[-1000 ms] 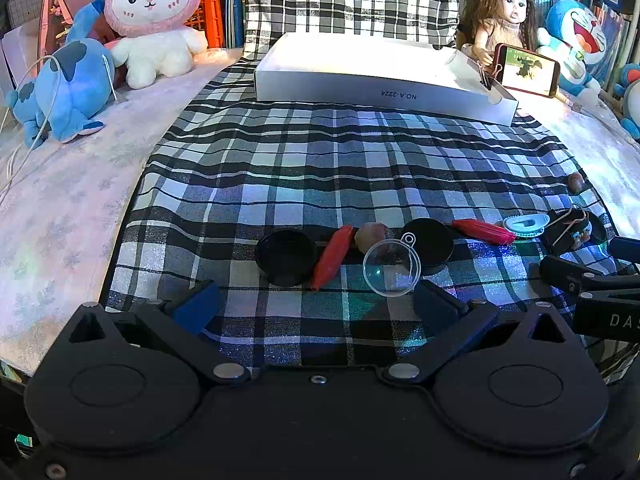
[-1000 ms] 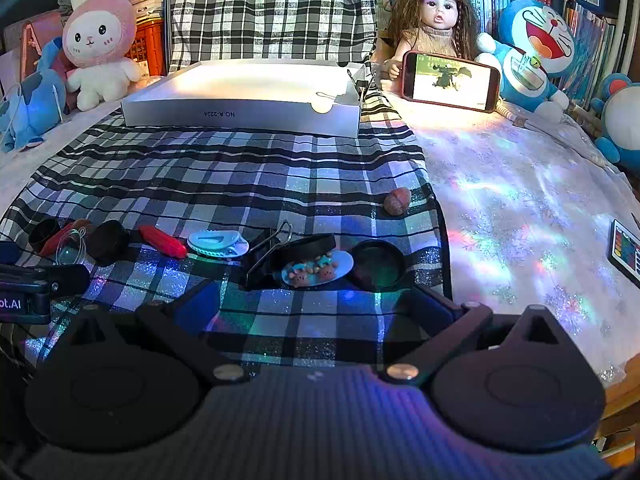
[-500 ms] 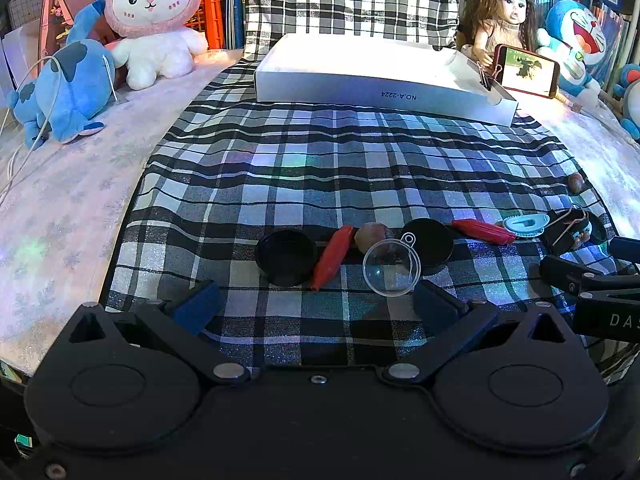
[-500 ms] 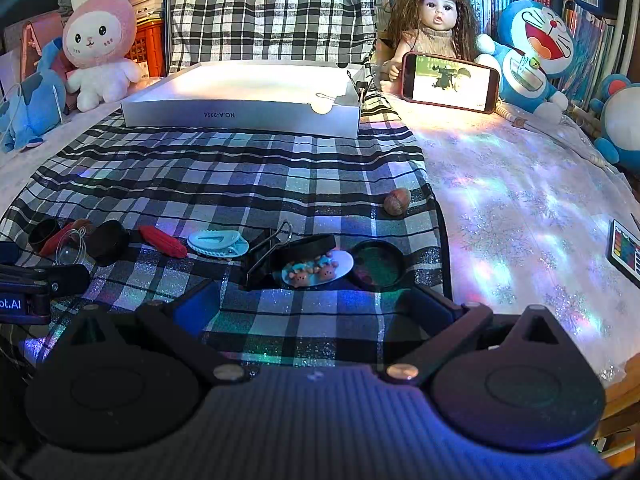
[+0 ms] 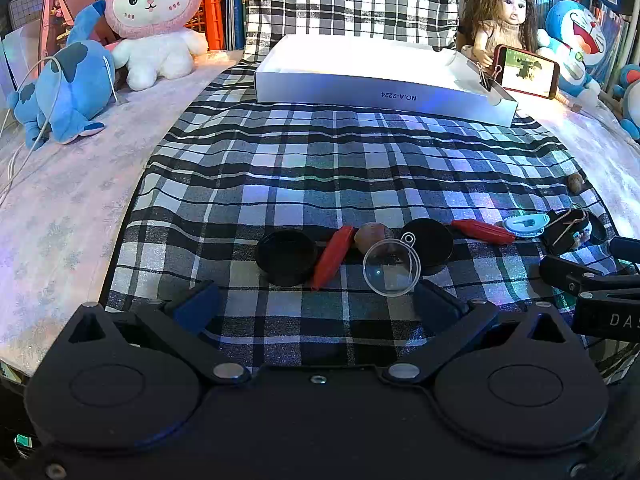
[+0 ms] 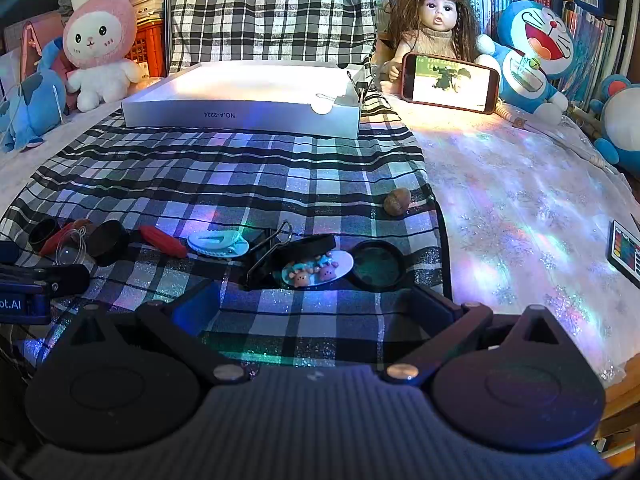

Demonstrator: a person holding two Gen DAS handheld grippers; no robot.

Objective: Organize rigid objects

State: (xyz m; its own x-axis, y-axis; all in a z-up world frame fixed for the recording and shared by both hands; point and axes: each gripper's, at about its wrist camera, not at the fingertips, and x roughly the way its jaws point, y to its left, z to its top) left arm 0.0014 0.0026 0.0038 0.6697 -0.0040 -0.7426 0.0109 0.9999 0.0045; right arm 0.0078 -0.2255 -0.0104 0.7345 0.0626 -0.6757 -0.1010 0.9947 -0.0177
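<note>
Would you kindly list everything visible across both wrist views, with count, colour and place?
Box: one, white, far end of the plaid cloth.
Round lids: three, black, near row.
Red pieces: two, near row.
Clear dome: one, beside the middle lid.
Nuts: two, brown; one apart by the cloth's right edge.
Pale blue clip: one, near row.
Binder clip: one, black.
Charm plate: one, white.
Plush toys: several, at the back.
Doll: one, behind the phone.
Left hand-held gripper: open.
Right hand-held gripper: open.
</note>
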